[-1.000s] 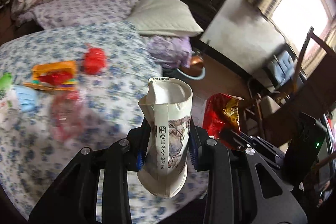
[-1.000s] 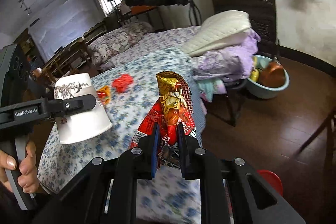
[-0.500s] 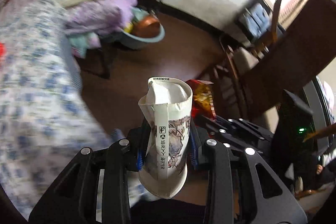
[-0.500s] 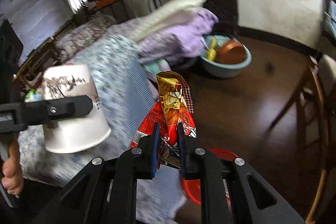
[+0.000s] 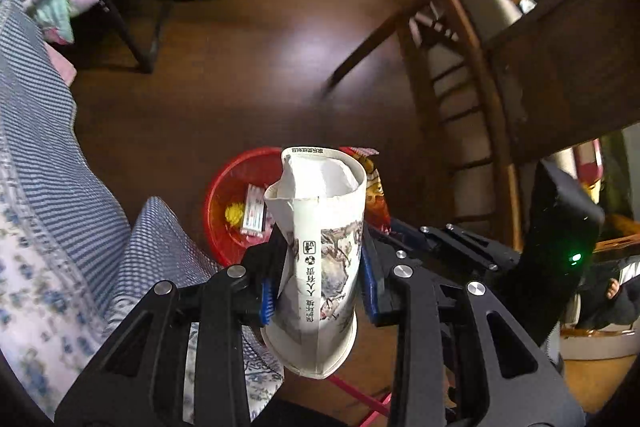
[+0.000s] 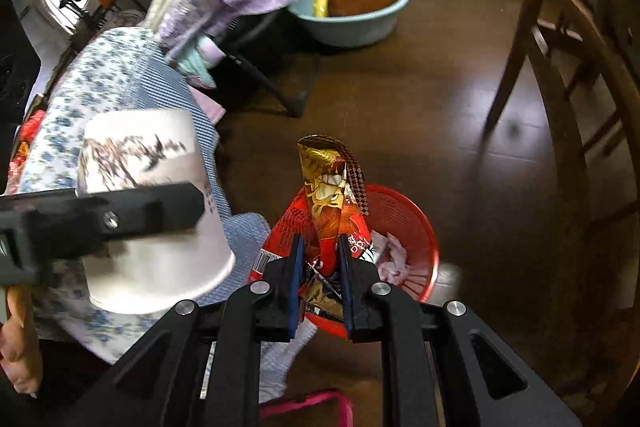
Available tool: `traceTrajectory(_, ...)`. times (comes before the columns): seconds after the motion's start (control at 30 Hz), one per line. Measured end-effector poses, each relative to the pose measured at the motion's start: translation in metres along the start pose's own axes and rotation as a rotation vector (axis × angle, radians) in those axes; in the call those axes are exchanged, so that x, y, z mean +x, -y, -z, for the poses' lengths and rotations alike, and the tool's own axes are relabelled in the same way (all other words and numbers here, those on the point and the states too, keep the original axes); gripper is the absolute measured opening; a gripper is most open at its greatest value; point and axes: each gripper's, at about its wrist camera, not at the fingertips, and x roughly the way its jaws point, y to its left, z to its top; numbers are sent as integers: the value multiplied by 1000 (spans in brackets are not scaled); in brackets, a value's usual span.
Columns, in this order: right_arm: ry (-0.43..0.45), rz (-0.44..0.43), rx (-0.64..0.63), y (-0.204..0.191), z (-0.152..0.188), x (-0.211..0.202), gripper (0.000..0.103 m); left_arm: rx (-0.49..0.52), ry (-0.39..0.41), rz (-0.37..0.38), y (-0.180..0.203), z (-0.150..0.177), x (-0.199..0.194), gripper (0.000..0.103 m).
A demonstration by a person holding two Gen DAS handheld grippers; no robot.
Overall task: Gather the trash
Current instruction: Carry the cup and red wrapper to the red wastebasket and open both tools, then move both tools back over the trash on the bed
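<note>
While the squashed white paper cup with an ink-painting print (image 5: 320, 251) sits pinched in the left gripper (image 5: 320, 279) at lower centre, and the right gripper (image 6: 320, 267) clamps a crumpled red-and-gold snack wrapper (image 6: 328, 203), both have swung off the floral bed to above the red plastic basket (image 5: 224, 195). Dropping looks imminent. Bare dark floor surrounds it; bedcover crowds the left, a wooden chair the right.

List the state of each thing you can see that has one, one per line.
Left tongs: shut on the paper cup.
Paper cup: squashed, mouth pinched, held above the floor.
Right tongs: shut on the snack wrapper.
Snack wrapper: crumpled, held over the red basket.
Red basket: on the floor, already holding some trash.
</note>
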Motion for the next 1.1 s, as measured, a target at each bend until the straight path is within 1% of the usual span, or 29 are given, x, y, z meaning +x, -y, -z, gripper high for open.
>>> traceTrajectory(0.1, -23, 11, 16, 8, 5, 7, 17, 0, -41, -12, -1, 0, 18, 34)
traceTrajectory(0.17, -39, 18, 27, 12, 7, 15, 17, -11, -63, -7, -5, 3, 27, 34)
traceTrajectory(0.33, -73, 32, 41, 21, 13, 26, 18, -21, -86, 1, -10, 3, 37, 34)
traceTrajectory(0.37, -74, 27, 41, 21, 13, 28, 20, -24, -91, 4, -11, 4, 38, 34)
traceTrajectory(0.4, -72, 25, 41, 22, 14, 27, 25, -22, -99, 5, -11, 4, 39, 35)
traceTrajectory(0.43, -70, 27, 41, 23, 13, 28, 37, -20, -101, 1, -10, 4, 41, 36)
traceTrajectory(0.47, -64, 41, 45, 24, 13, 26, 45, -16, -101, -2, -10, 5, 41, 37)
traceTrajectory(0.5, -54, 54, 50, 25, 13, 24, 51, -14, -96, 2, -8, 4, 41, 45)
traceTrajectory(0.53, -49, 59, 53, 27, 12, 21, 51, -13, -90, 0, -6, 3, 40, 56)
traceTrajectory(0.6, -37, 72, 61, 30, 8, 16, 51, -15, -62, -17, -6, 2, 34, 63)
traceTrajectory(0.7, -23, 81, 78, 34, 4, 9, 52, -31, -51, -11, -8, 1, 28, 64)
traceTrajectory(0.8, -13, 95, 78, 33, 1, 1, 60, -43, -29, -7, -10, 0, 19, 64)
traceTrajectory(0.87, -7, 102, 60, 27, -1, -4, 61, -44, -13, -12, -9, 0, 11, 64)
traceTrajectory(0.97, 5, 125, 36, 21, -4, -13, 64, -15, 18, -32, -3, 0, -3, 64)
traceTrajectory(1.03, 24, 144, 18, 13, -6, -23, 69, -1, 40, -44, 1, 3, -13, 64)
traceTrajectory(1.1, 40, 155, -2, 6, -9, -31, 71, 0, 63, -42, 4, 6, -25, 67)
